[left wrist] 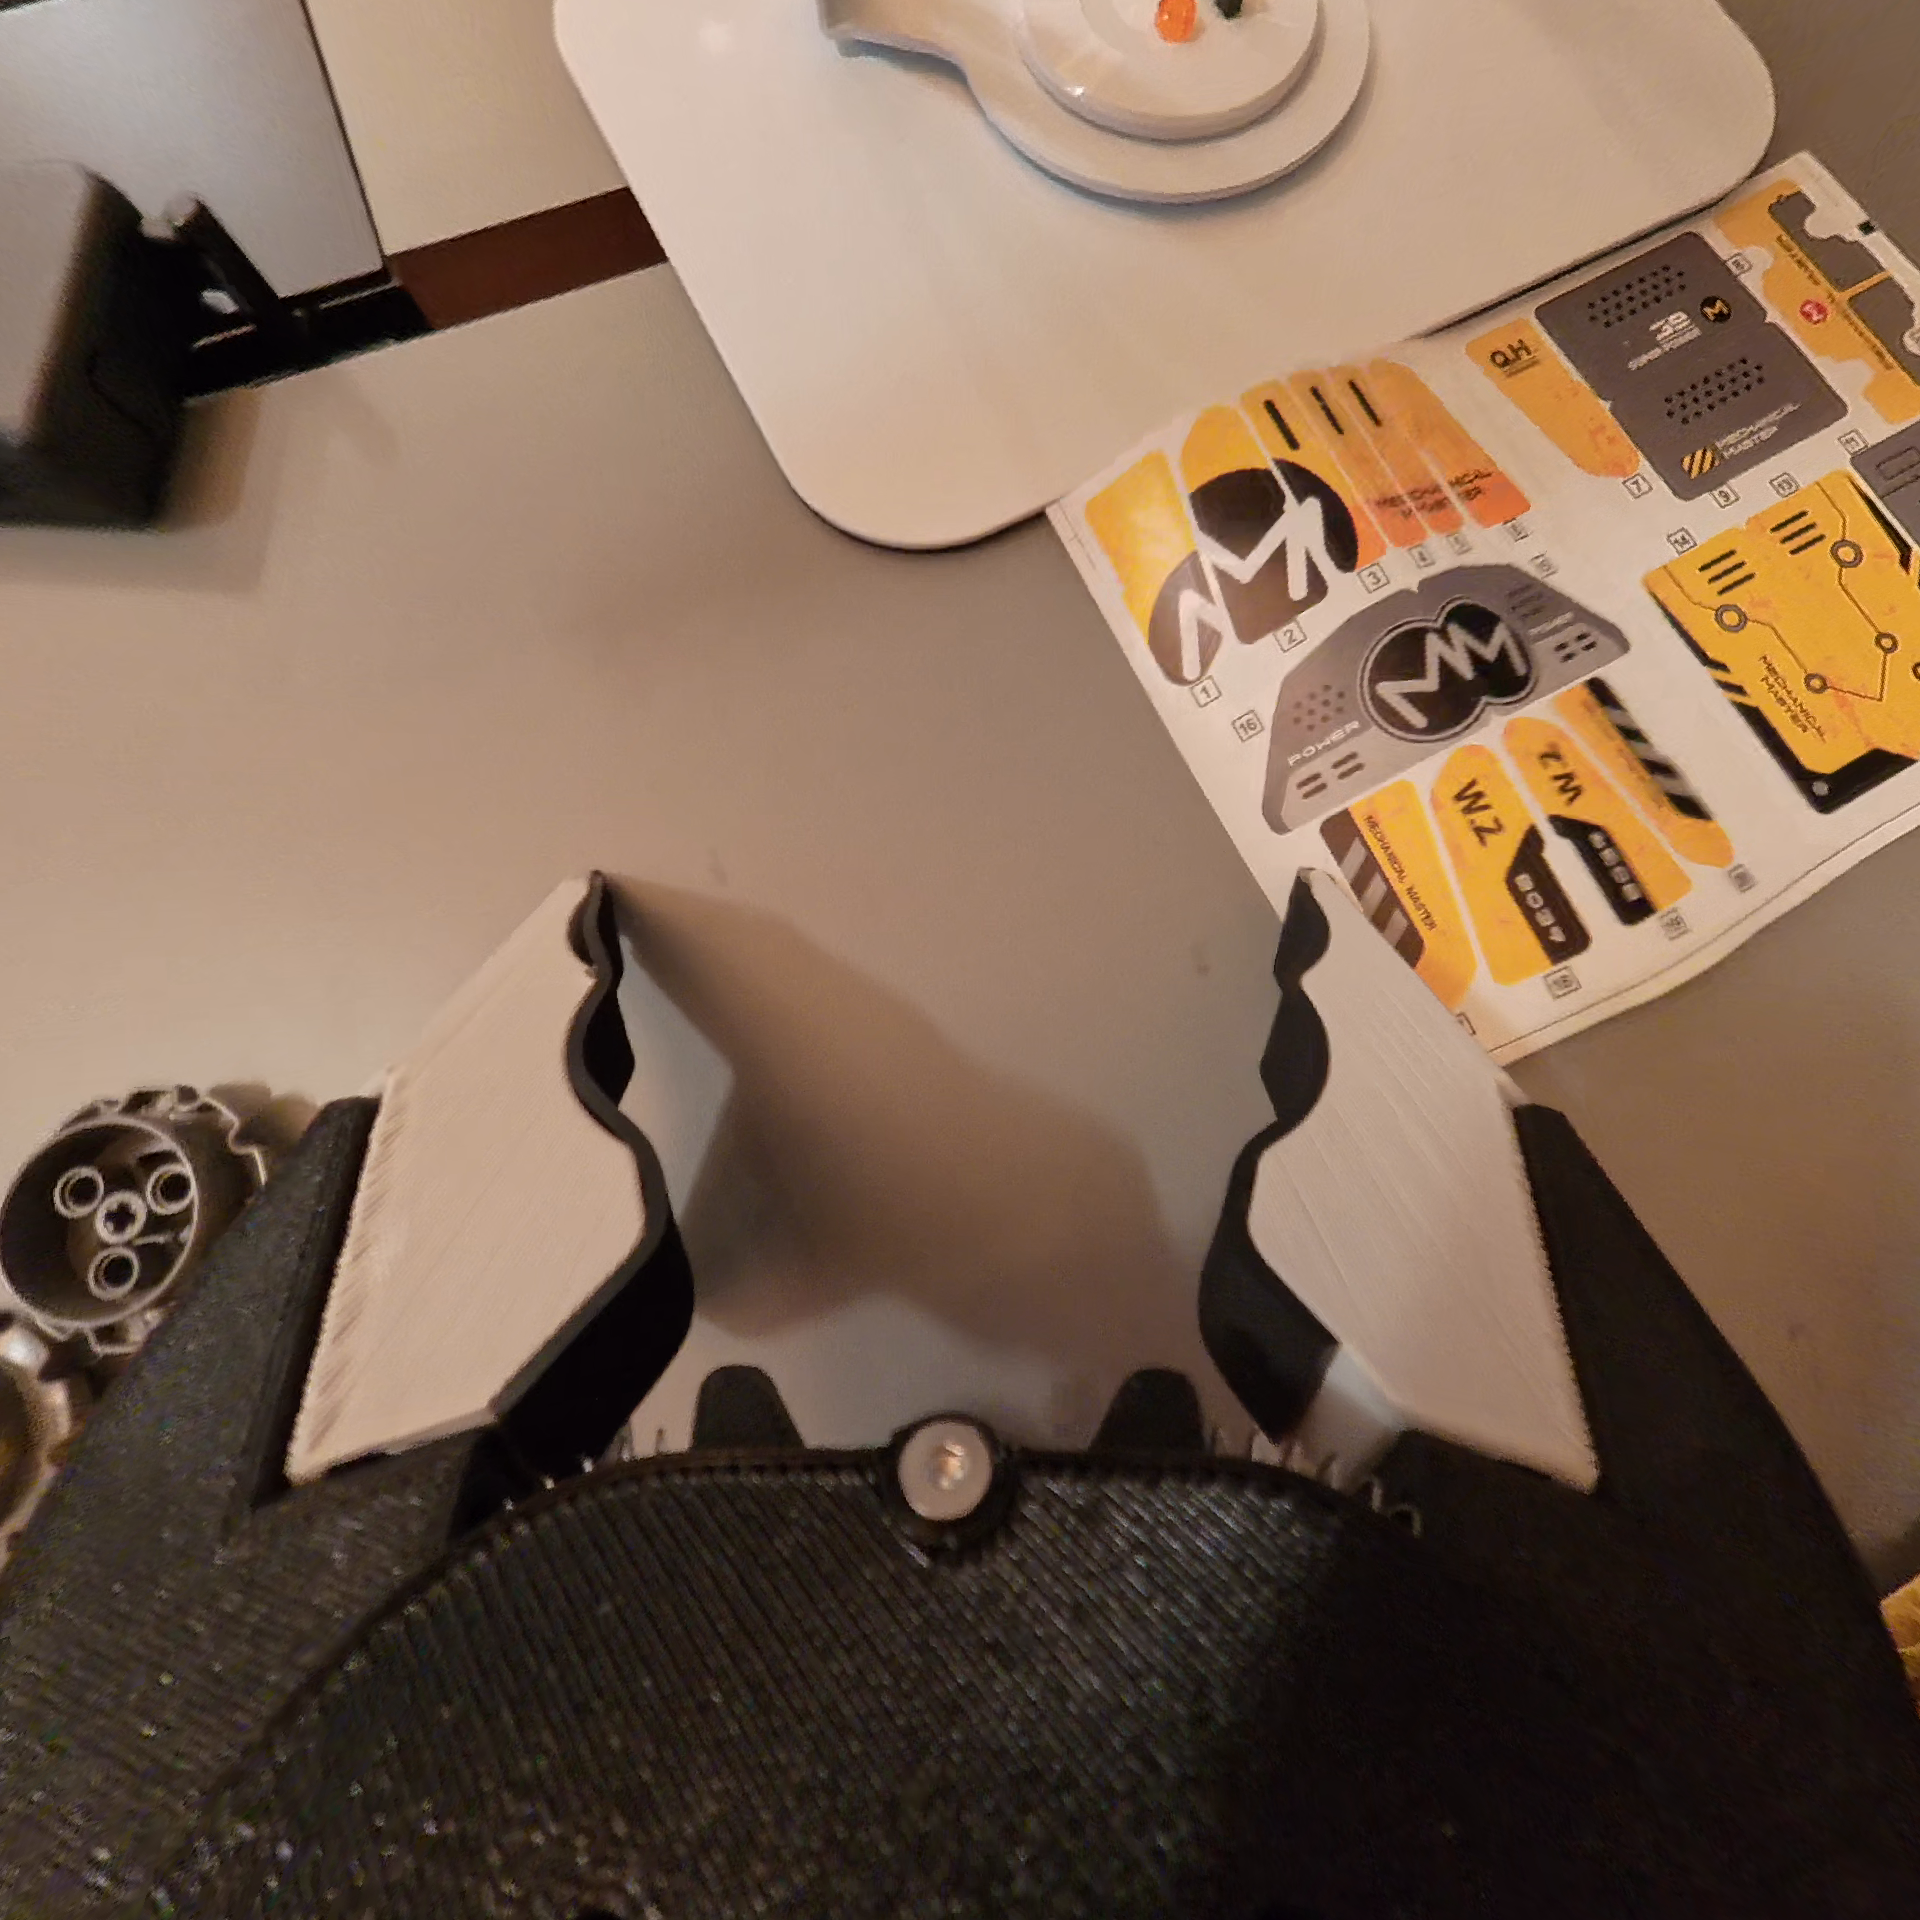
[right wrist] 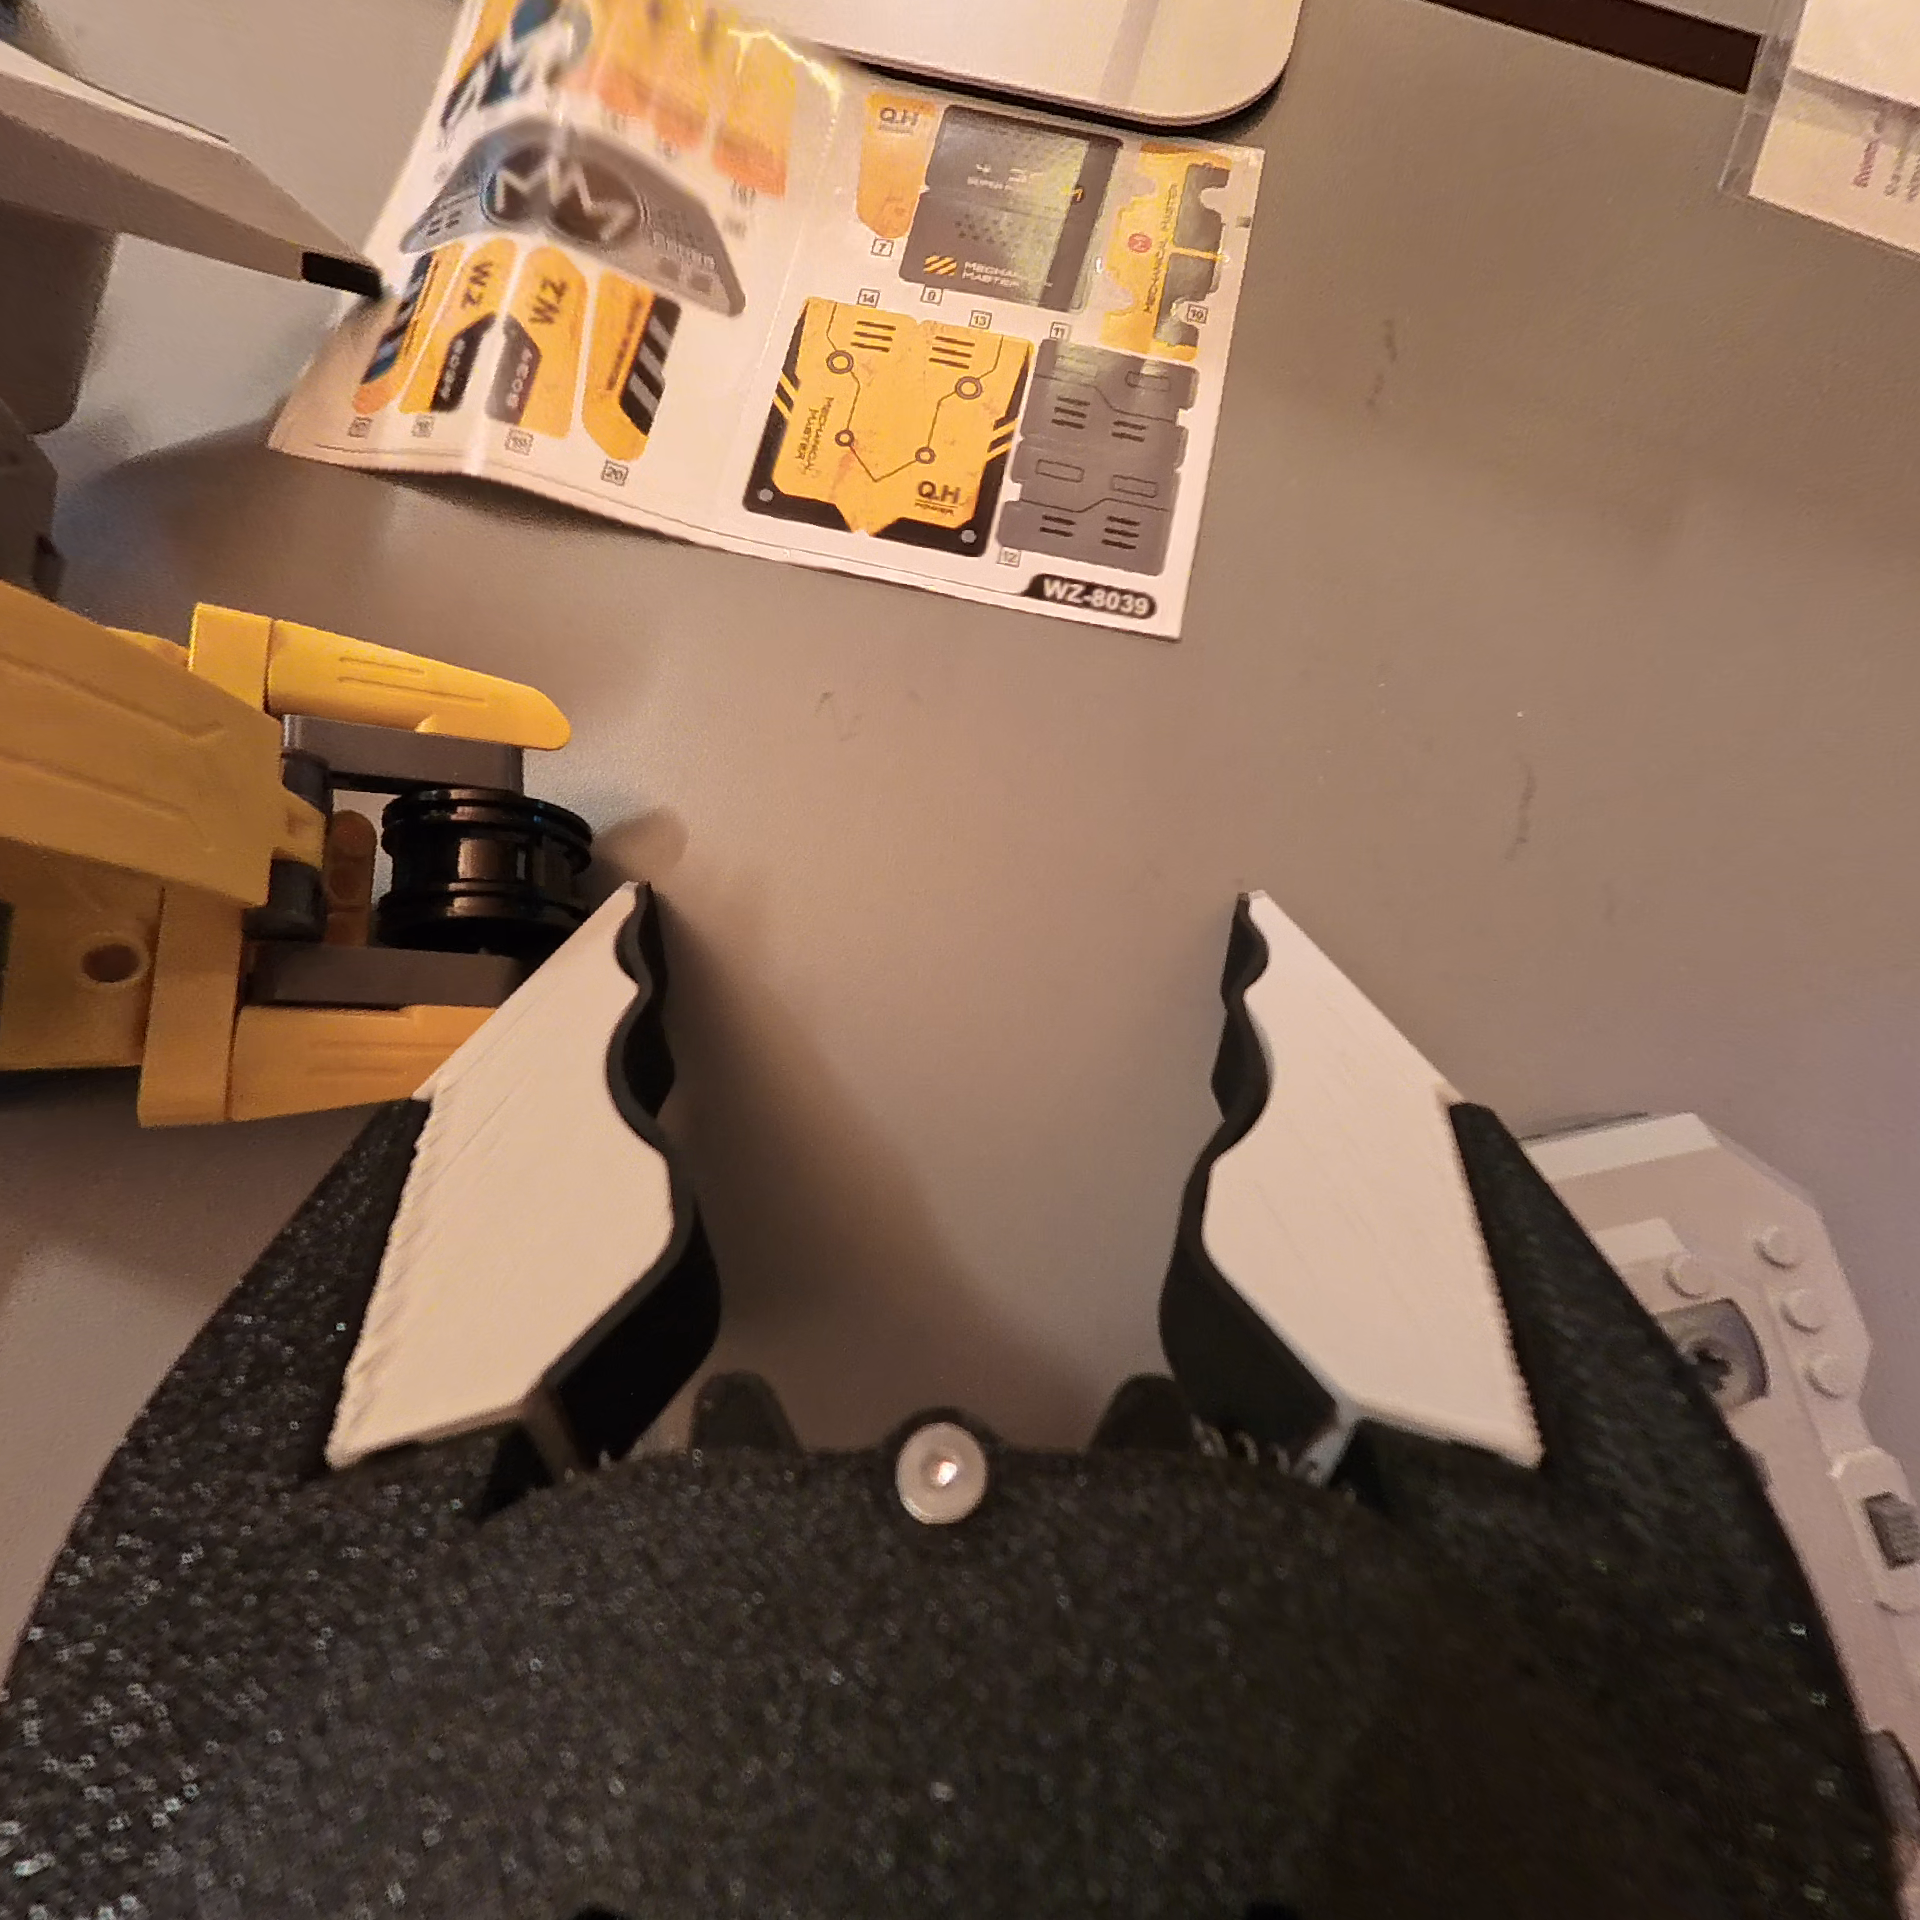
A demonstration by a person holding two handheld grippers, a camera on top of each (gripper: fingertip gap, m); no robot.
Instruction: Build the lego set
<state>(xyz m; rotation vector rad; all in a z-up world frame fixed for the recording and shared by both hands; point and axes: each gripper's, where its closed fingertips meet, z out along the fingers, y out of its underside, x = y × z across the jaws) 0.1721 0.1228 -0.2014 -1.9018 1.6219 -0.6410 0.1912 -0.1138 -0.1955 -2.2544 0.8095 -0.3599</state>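
the left gripper [left wrist: 951, 894] is hovering over the bare grey table [left wrist: 520, 727] with its fingers spread wide and nothing between them. taking the sticker sheet [left wrist: 1507, 644] as the landmark, this gripper's right finger tip is overlapping the sheet's near corner in the view; whether it is touching the paper cannot be told. beyond the sheet a white rounded board [left wrist: 935, 312] is carrying a white round base [left wrist: 1174, 94]. a grey toothed wheel hub [left wrist: 114, 1216] is lying on the far side of the gripper from the sheet.

the right gripper [right wrist: 940, 899] is also standing wide apart and empty, nearer than the sticker sheet [right wrist: 831, 343]. left of it and nearer than the sheet, a yellow brick-built vehicle [right wrist: 156, 852] with a black wheel rim [right wrist: 483, 868] is sitting just beside the left finger. a pale grey studded piece [right wrist: 1714, 1299] is lying to the gripper's right.

the sheet's left part is looking lifted and curled, so a finger sliding under or across it could crease it or drag it; the right gripper's left finger could also nudge the vehicle.
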